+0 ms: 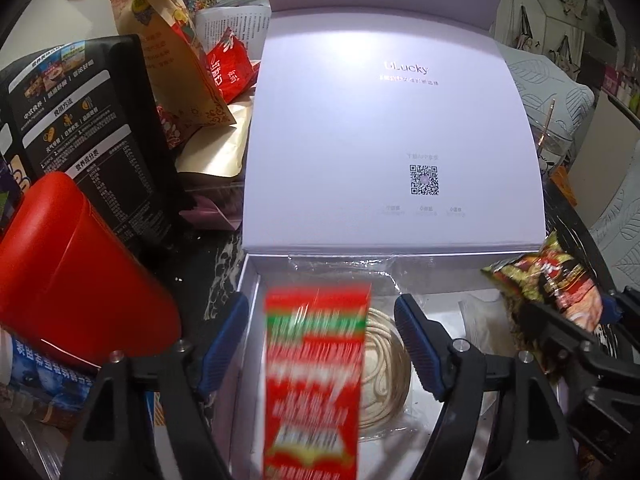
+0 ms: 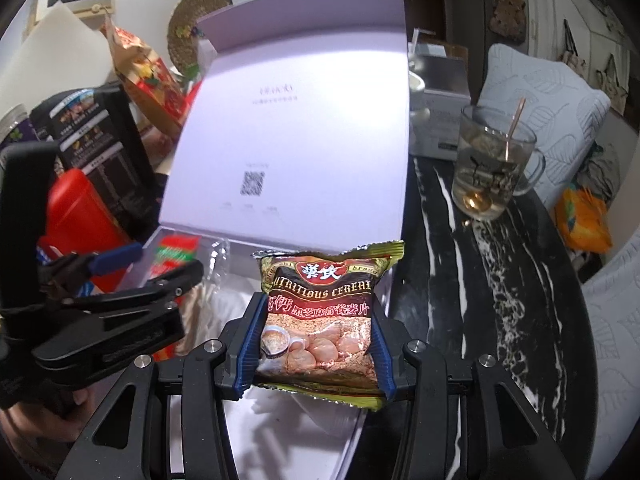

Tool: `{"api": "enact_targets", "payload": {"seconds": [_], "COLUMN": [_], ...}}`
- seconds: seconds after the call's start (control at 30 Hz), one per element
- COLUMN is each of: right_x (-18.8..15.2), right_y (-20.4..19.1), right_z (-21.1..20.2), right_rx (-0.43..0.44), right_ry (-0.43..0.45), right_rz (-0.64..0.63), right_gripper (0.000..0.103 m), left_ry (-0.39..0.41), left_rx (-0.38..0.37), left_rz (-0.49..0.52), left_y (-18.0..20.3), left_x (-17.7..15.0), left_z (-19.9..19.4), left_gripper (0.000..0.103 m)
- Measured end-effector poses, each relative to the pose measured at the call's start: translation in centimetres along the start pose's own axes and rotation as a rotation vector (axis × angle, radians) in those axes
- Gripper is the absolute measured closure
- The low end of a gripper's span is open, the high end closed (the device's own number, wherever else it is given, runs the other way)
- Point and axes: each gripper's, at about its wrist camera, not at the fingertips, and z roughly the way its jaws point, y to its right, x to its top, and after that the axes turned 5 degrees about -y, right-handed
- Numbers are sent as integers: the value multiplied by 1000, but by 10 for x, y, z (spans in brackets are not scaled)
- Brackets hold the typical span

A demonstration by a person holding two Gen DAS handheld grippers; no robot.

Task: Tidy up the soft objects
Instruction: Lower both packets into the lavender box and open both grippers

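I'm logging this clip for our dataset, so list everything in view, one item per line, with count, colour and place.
box: one, white, centre, lid open and upright.
red sachet: one, red and green, blurred, between the left claw's open jaws over the box.
cereal sachet: one, brown and gold, clamped in the right claw over the box.
noodle pack: one, pale, clear wrap, inside the box.
red tub: one, left of the box.
black pouch: one, behind the tub.
glass mug: one, clear, spoon inside, right of the box.
table: one, black marble.
left claw: black, blue pads.
right claw: black, blue pads.
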Motion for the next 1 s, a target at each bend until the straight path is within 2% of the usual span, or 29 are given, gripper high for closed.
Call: {"api": "enact_targets", "payload": {"seconds": [0.33, 0.47, 0.53, 1.0], "right_x": [0, 2, 4, 5], "right_y": [0, 0, -1, 0], "right_z": [9, 6, 1, -43], "right_rx": [-10, -14, -27, -52], "right_ry": [-27, -21, -11, 66], "right_rz": [6, 10, 7, -14], "right_gripper": [54, 47, 41, 40], "left_ry": [10, 28, 31, 98], "left_rx": [-10, -15, -19, -15], "left_rz": [8, 16, 15, 22], "left_y": [1, 1, 2, 14], "left_x": [-2, -2, -3, -2], "left_z": [-8, -15, -18, -56], "left_gripper": [28, 28, 28, 28]}}
